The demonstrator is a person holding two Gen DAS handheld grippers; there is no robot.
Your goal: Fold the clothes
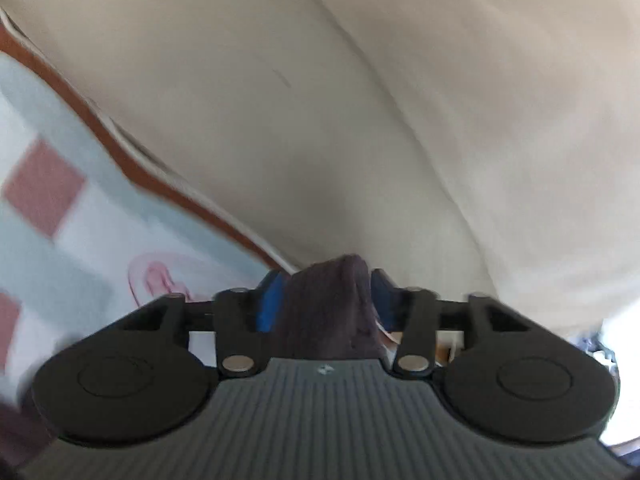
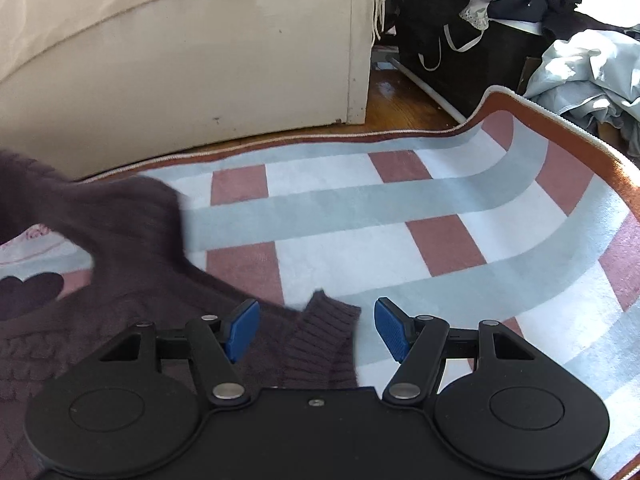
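Note:
A dark purple knitted sweater (image 2: 120,280) lies on the patterned rug, and part of it is lifted and blurred at the left of the right wrist view. My left gripper (image 1: 326,280) is shut on a bunch of the sweater's fabric (image 1: 328,308), which fills the gap between the blue pads (image 1: 270,304). It is raised close in front of the cream sofa side. My right gripper (image 2: 316,312) hangs open just above a ribbed cuff (image 2: 324,332) of the sweater. The cuff lies between its blue pads (image 2: 390,330), which stand well clear of it.
A rug (image 2: 400,208) with grey, white and pink bands and a brown border covers the wood floor (image 2: 400,108). A cream sofa (image 2: 180,72) stands behind it. A dark box (image 2: 460,52) and a heap of clothes (image 2: 592,68) sit at the back right.

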